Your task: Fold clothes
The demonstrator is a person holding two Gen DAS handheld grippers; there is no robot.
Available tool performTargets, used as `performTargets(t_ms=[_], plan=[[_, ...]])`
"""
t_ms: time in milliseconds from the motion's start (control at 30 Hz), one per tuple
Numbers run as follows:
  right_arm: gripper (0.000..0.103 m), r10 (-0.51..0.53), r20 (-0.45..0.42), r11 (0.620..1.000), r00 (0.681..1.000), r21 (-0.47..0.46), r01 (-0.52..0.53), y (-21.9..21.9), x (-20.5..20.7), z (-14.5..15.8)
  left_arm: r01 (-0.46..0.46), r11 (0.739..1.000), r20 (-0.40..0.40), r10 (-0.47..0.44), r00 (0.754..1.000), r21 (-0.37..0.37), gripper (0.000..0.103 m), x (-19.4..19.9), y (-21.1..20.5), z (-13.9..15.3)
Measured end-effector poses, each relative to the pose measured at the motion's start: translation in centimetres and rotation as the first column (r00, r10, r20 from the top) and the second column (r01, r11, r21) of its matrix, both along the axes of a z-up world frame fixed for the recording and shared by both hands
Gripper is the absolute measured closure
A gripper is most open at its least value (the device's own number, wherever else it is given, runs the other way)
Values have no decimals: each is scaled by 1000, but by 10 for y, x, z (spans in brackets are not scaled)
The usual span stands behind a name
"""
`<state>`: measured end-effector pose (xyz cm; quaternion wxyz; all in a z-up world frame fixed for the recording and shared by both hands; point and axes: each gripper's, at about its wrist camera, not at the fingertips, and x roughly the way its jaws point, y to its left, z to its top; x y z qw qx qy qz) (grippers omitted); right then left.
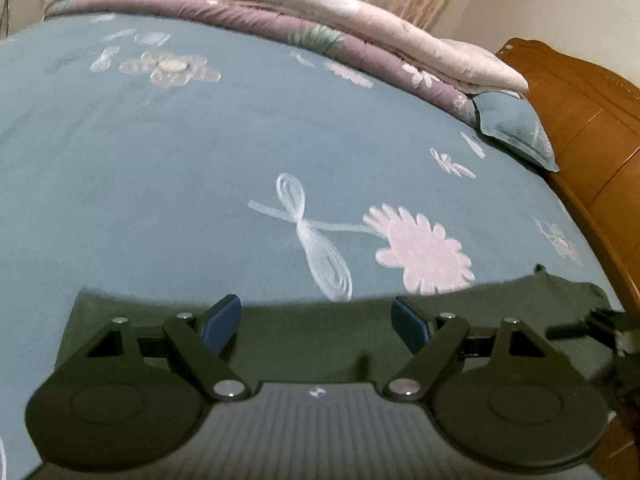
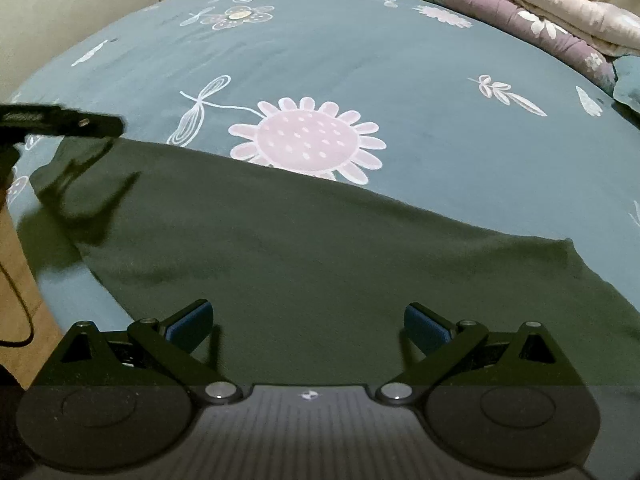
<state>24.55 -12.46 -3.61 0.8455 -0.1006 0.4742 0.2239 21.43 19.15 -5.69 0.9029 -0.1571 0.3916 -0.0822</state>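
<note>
A dark green garment (image 2: 304,248) lies spread flat on the blue flowered bedsheet (image 2: 360,52). In the left wrist view its far edge (image 1: 312,320) runs just beyond the fingertips. My left gripper (image 1: 316,324) hovers open over that edge, with only cloth below the blue pads (image 1: 222,322). My right gripper (image 2: 308,326) is open too, above the middle of the garment with nothing between its fingers. The left gripper's black finger (image 2: 68,120) reaches into the right wrist view at the garment's left corner.
Folded quilts, pink over purple (image 1: 280,12), lie along the far side of the bed. A blue pillow (image 1: 516,128) rests at the wooden headboard (image 1: 592,112). A wooden floor and a black cable (image 2: 20,304) show at the left of the right wrist view.
</note>
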Motion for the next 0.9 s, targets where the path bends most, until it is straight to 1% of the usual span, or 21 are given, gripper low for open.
performTargets(t_ms=[33,133,200,233,333,400,467,533,633,667,733,800,833,900], plan=[[0,2,-2,1000,1000,-3,-2,2,2,0,-11,1000,-8,11,1000,7,20,-3,4,-3],[0,13,-13,1000,1000,-8,-13,7,6,-3,-94,993,-10,95,995,74,21,-5,18,-12],[0,26,-20,999,999,-25,-26,13,8,-7,-155,980,-7,157,988,122,20,-6,29,-16],[0,32,-24,999,999,-34,-33,15,9,-9,-186,974,0,188,982,132,21,-4,36,-15],[0,37,-43,998,998,-49,-39,19,11,-15,-219,972,30,217,976,86,21,-5,48,-4],[0,34,-49,998,998,-51,-36,20,11,-16,-199,977,39,197,980,73,21,-11,47,2],[0,30,-54,998,998,-51,-33,20,11,-17,-158,986,21,157,987,43,21,-17,41,2],[0,27,-58,998,998,-53,-30,20,13,-19,-114,993,-16,114,993,4,21,-24,36,-3],[0,25,-60,998,998,-60,-29,22,13,-20,-90,996,-80,88,993,-27,21,-33,35,-13],[0,25,-61,998,998,-60,-29,22,14,-20,-95,995,-89,93,992,-23,21,-36,36,-15],[0,25,-63,998,998,-60,-29,22,14,-20,-154,987,-73,157,985,38,21,-43,42,-15],[0,28,-64,998,998,-63,-32,22,14,-20,-241,963,-38,247,968,118,21,-47,50,-6],[0,30,-65,997,997,-65,-34,23,14,-20,-267,955,-19,272,962,133,21,-49,54,-2],[0,31,-65,997,997,-69,-35,23,15,-21,-257,963,5,257,966,84,21,-53,59,7]])
